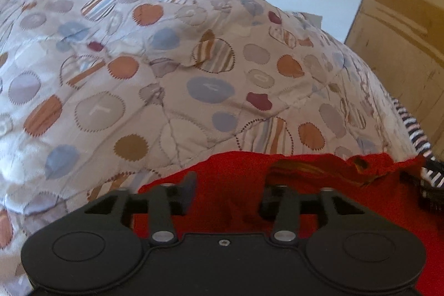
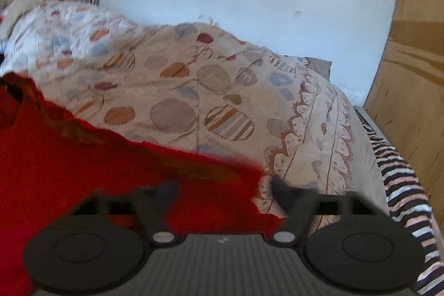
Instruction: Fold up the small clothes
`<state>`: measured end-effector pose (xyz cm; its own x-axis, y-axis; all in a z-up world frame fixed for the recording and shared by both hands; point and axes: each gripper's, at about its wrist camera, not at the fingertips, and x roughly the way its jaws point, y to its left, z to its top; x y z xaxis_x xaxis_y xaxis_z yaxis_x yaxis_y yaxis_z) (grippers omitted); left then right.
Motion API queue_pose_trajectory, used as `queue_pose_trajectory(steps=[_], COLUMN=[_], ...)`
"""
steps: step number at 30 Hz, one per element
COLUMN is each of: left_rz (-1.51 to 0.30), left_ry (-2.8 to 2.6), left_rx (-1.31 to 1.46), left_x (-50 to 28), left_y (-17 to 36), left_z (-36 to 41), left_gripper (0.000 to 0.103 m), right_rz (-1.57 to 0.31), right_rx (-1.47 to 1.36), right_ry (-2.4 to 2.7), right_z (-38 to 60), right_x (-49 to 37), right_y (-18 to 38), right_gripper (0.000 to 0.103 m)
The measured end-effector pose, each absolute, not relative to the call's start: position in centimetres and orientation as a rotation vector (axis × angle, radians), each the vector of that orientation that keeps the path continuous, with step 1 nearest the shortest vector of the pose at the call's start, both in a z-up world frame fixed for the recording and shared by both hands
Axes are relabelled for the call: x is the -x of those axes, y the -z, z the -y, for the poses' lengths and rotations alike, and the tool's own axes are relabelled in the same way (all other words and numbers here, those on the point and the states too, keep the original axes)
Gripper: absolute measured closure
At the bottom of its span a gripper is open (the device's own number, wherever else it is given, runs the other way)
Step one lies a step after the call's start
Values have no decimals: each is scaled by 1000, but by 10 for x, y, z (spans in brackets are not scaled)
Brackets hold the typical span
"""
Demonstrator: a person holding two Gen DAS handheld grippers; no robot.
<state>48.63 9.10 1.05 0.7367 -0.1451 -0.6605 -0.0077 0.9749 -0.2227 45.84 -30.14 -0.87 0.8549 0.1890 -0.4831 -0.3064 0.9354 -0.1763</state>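
Both claws, left claw [image 1: 227, 192] and right claw [image 2: 222, 193], are standing wide, gripping nothing, over the soft, light red knit garment [image 1: 233, 179] lying on the spotted quilted bed [image 1: 166, 68]; it's looking floppy, best pinched at its far hem corners.

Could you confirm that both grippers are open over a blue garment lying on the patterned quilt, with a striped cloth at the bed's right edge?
Not quite: the garment is red, not blue, as both wrist views show. The rest holds: the left gripper and right gripper are open over it on the patterned quilt, with the striped cloth at the right edge.
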Motion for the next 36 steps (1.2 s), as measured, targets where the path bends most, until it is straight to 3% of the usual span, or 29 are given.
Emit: queue_pose_trajectory(steps=[2,4,8,23,26,28,30,31,32,33,34,35,36], left_rz=[-742,-749,-703,-637,-609,-599,-604,-604,-605,-610,-629,-660,-682], left_ry=[57,48,62,199,187,183,190,190,189,189,186,179,175], left_rx=[279,342,390,172,185,192,170,152,137,131,131,138,155], left_x=[-484,-482,-469,-354,-329,-318,-313,-312,-311,-311,-314,-317,-320], left_y=[-13,-15,-22,-7,-1,2,3,3,2,2,3,4,5], left_z=[-103,-115,-128,-101,-95,-92,-85,-80,-76,-75,-73,-73,-74], left_gripper=[24,20,2,1,1,9,27,31,42,61,73,97,100], right_rz=[-475,-475,-473,-437,-432,-435,-439,-445,-452,-457,-465,-471,-474], right_rx=[215,170,89,-175,-219,-217,-221,-226,-232,-237,-242,-250,-258], right_ry=[-270,-281,-283,-358,-371,-374,-376,-379,-378,-373,-366,-359,-345], right_z=[311,321,340,378,374,368,362,360,357,355,353,352,351], right_x=[-457,-457,-445,-324,-309,-304,-302,-302,-303,-302,-303,-304,-305], right_y=[3,-3,-11,0,4,6,9,10,11,14,15,17,19], right_gripper=[9,3,0,0,5,19,29,36,40,47,54,59,73])
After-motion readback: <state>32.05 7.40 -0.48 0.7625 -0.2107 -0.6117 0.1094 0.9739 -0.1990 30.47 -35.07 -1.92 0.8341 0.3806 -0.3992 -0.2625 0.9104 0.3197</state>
